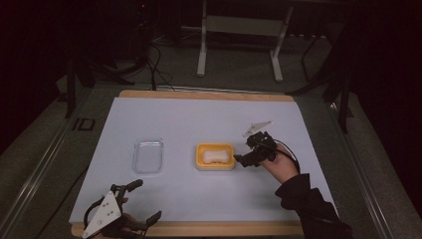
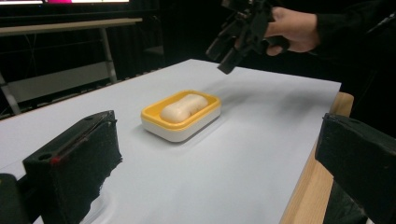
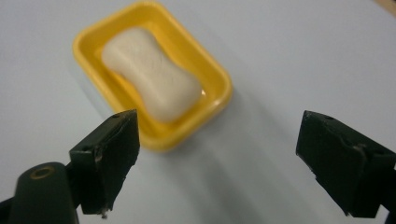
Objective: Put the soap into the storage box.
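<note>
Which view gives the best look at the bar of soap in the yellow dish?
The right gripper view: the soap is close and seen from above, its waisted shape lying in the yellow dish. The left gripper view shows it from a low side angle. The high view shows it small and dim.

Soap bar sits in yellow dish on white table.
Beyond it, a hand holds the right gripper just above the tabletop.
</note>
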Action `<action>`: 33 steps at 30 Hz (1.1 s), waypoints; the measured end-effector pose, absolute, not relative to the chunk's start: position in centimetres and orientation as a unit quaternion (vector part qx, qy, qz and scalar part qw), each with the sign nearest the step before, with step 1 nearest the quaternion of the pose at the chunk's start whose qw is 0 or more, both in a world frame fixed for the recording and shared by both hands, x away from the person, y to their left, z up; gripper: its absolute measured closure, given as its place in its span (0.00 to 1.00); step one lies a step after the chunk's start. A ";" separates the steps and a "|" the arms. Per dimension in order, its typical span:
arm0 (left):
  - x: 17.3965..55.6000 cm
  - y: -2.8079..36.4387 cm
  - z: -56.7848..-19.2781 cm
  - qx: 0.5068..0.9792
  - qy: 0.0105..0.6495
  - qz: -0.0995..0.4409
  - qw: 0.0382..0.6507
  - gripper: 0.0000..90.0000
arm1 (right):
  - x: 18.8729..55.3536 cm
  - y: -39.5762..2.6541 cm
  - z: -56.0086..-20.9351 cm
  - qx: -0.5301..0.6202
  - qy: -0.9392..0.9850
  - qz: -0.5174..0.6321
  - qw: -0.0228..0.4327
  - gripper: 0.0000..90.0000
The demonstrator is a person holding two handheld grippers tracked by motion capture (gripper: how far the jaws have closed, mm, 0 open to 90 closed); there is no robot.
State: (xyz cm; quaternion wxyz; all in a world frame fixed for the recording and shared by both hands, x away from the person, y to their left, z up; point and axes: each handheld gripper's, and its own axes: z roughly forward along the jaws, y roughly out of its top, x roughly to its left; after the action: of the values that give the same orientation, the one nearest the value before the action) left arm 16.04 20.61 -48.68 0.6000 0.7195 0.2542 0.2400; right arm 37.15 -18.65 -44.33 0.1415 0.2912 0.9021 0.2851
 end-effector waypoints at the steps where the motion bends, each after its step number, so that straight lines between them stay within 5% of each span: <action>1: 16.1 20.6 -48.7 0.720 0.254 0.240 0.599 0.00 | 36.9 -18.9 -44.4 0.295 0.901 0.281 0.146 0.15; 33: 16.3 20.3 -48.8 0.727 0.258 0.234 0.592 0.00 | 29.8 -25.3 -46.6 0.395 0.836 0.331 0.191 0.15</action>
State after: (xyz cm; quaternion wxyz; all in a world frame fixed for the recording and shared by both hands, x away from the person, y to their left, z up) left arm 16.28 20.35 -48.81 0.5918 0.7272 0.2576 0.2337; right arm 29.79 -25.34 -46.61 0.1906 0.3949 0.8357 0.3306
